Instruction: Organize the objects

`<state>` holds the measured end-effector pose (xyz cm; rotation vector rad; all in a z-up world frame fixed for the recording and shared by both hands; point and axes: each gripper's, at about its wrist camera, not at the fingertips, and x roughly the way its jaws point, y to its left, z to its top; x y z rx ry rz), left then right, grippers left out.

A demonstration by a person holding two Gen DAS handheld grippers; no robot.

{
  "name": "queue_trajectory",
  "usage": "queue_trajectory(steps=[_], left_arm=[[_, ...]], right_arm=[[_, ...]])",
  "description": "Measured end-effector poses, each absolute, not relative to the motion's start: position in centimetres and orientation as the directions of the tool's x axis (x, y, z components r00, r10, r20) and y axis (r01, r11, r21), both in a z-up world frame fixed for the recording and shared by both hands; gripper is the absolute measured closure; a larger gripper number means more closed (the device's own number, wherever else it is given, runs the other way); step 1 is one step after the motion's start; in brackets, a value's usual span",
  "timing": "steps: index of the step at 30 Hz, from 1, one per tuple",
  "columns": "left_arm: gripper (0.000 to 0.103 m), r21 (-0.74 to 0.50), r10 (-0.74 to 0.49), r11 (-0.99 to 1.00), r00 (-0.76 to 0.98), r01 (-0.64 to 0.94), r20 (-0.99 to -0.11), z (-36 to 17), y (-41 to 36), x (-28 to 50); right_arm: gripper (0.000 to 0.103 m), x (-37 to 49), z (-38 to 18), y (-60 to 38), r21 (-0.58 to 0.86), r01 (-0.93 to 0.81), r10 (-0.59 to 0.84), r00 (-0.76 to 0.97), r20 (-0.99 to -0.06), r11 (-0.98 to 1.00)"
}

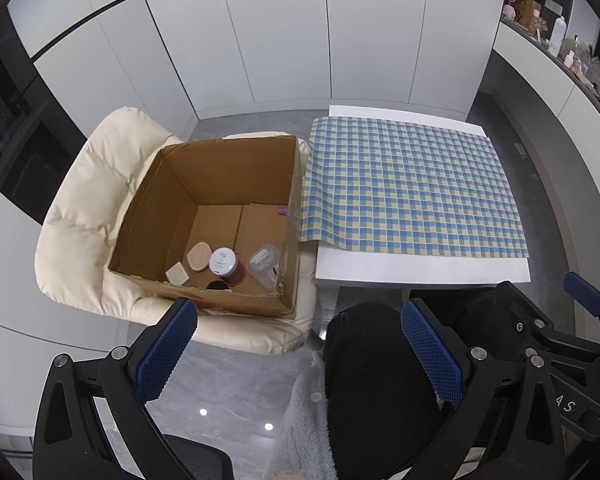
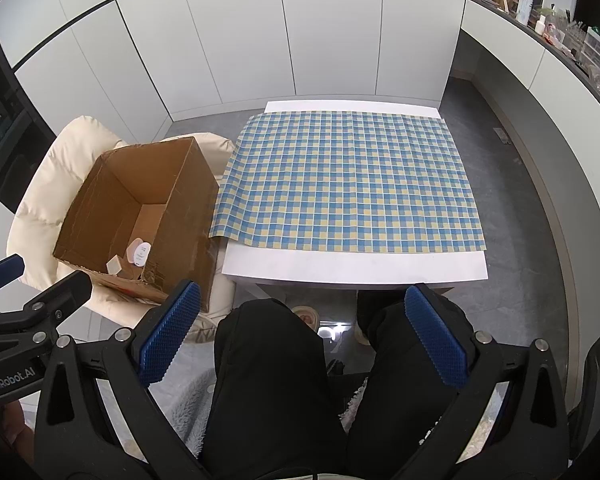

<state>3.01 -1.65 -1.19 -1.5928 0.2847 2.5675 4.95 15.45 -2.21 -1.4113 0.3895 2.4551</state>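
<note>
Surface (image 2: 352,266) with checked cloth (image 2: 348,184) lay bare; jar (image 1: 225,262) and other items sat in box (image 1: 216,160). Both hand-held grippers, left (image 1: 300,360) and right (image 2: 304,344), were released, empty. Task looked finished.

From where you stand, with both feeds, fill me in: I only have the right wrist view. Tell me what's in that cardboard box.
Observer: Beyond the white-lidded jar you glimpse, there is a clear plastic container lying against the box's right wall.
Operator: List the rest.
Observer: A tan oval lid and a pale square piece lie beside the jar.
Operator: Check the far corner.
Observer: A small purple item sits on the cardboard box floor at the far right corner.
Operator: Report the left gripper.
Observer: The left gripper is open, holding nothing.
</note>
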Motion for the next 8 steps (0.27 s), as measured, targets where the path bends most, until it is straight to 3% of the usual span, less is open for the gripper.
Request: queue_trajectory(steps=[8], left_arm=[[0.001, 0.099, -0.006, -0.977, -0.443, -0.187, -0.897, -1.15, -1.67, 2.93]], right_arm=[[0.0, 4.99, -2.2, 15.51, 0.093, -0.373, 0.107, -0.484, -0.868, -0.923]])
